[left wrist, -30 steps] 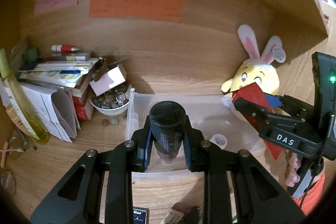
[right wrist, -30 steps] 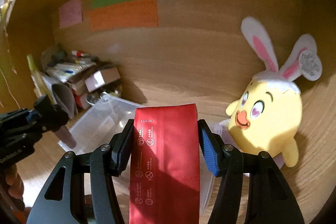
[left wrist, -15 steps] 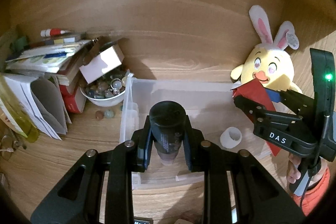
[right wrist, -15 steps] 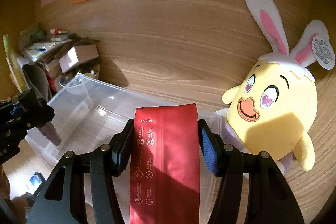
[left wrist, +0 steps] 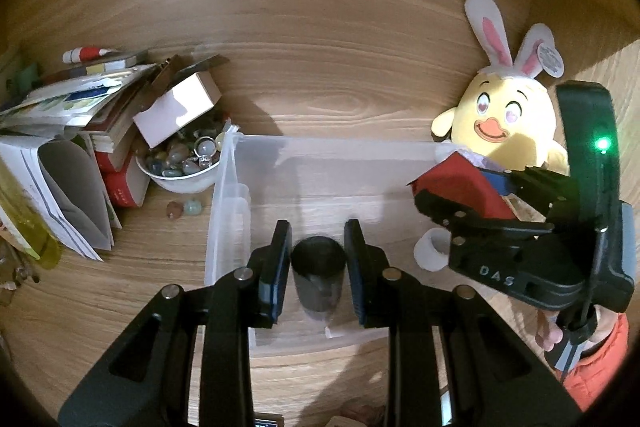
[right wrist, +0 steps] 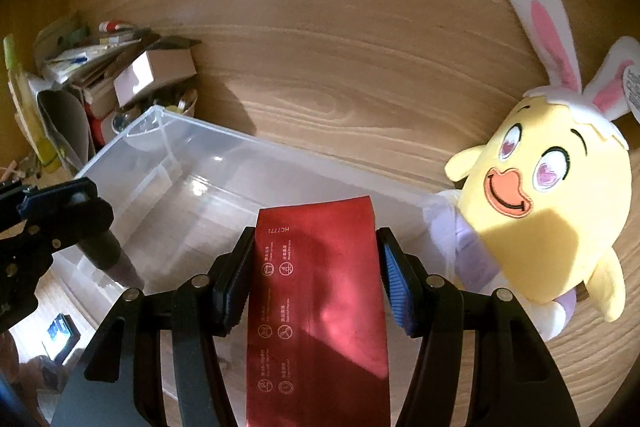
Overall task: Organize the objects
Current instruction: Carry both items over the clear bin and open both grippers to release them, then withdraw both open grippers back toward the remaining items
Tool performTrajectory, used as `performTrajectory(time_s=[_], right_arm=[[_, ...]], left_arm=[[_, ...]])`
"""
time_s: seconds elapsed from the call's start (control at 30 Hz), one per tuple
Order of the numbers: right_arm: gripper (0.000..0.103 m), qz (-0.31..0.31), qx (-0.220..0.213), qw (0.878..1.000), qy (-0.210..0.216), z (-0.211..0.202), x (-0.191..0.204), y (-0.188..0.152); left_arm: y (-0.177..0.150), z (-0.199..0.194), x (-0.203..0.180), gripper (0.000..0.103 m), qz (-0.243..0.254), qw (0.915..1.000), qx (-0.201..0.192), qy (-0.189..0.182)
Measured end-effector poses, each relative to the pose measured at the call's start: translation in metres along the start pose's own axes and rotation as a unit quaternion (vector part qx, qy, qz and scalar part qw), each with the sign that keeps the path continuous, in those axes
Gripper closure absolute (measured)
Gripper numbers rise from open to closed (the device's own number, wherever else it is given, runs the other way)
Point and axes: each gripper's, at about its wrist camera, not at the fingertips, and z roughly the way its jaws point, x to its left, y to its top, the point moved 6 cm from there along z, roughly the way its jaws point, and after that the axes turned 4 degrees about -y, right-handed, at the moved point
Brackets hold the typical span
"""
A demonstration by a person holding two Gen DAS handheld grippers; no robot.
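A dark cosmetic tube stands upright between the pads of my left gripper, which is shut on it above the near end of a clear plastic bin. In the right wrist view the left gripper holds the tube with its tip pointing down into the bin. My right gripper is shut on a red foil pouch over the bin's right end. The left wrist view shows the right gripper with the pouch at the right.
A yellow plush chick with rabbit ears sits right of the bin against the wooden wall. Left of the bin stand a white bowl of stones, a small box and stacked books and papers. A small white cup lies in the bin.
Both grippers have sunk toward the bin, which now looks larger. The tube sits lower between the left fingers than before. The pouch stays held the same way.
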Motion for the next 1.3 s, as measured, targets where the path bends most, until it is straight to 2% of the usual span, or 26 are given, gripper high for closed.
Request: performTrajectory(time_s=[0.2, 0.33, 0.4, 0.53, 0.7, 0.83, 0.97, 1.17, 1.3], right_arm=[[0.048, -0.006, 0.009, 1.000, 0.007, 0.003, 0.005, -0.003], [0.048, -0.015, 0.014, 1.000, 0.013, 0.001, 0.008, -0.004], [0.043, -0.018, 0.012, 1.000, 0.015, -0.002, 0.010, -0.004], [0.040, -0.026, 0.007, 1.000, 0.012, -0.007, 0.012, -0.005], [0.033, -0.030, 0.001, 0.999, 0.020, -0.016, 0.014, -0.004], [0.025, -0.027, -0.005, 0.999, 0.028, -0.030, 0.014, -0.002], [0.022, -0.022, -0.019, 0.999, 0.038, -0.051, 0.012, -0.001], [0.018, -0.021, -0.044, 0.998, 0.046, -0.083, 0.013, -0.008], [0.013, -0.021, -0.059, 0.997, 0.053, -0.101, 0.016, -0.016]], left_arm=[[-0.002, -0.002, -0.002, 0.077, 0.003, 1.0000, 0.002, 0.000], [-0.002, -0.004, -0.001, 0.067, -0.001, 1.0000, 0.001, 0.000], [-0.002, -0.007, -0.002, 0.065, -0.001, 1.0000, -0.002, -0.001], [-0.001, -0.015, -0.003, 0.054, -0.002, 1.0000, -0.008, -0.001], [-0.002, -0.027, -0.006, 0.047, 0.004, 0.9999, -0.015, 0.001], [-0.002, -0.040, -0.007, 0.040, 0.008, 0.9997, -0.023, 0.004], [-0.004, -0.060, -0.007, 0.025, 0.010, 0.9992, -0.039, 0.008], [-0.015, -0.082, -0.008, 0.017, 0.022, 0.9986, -0.046, 0.011], [-0.027, -0.092, -0.007, 0.017, 0.023, 0.9988, -0.041, 0.012]])
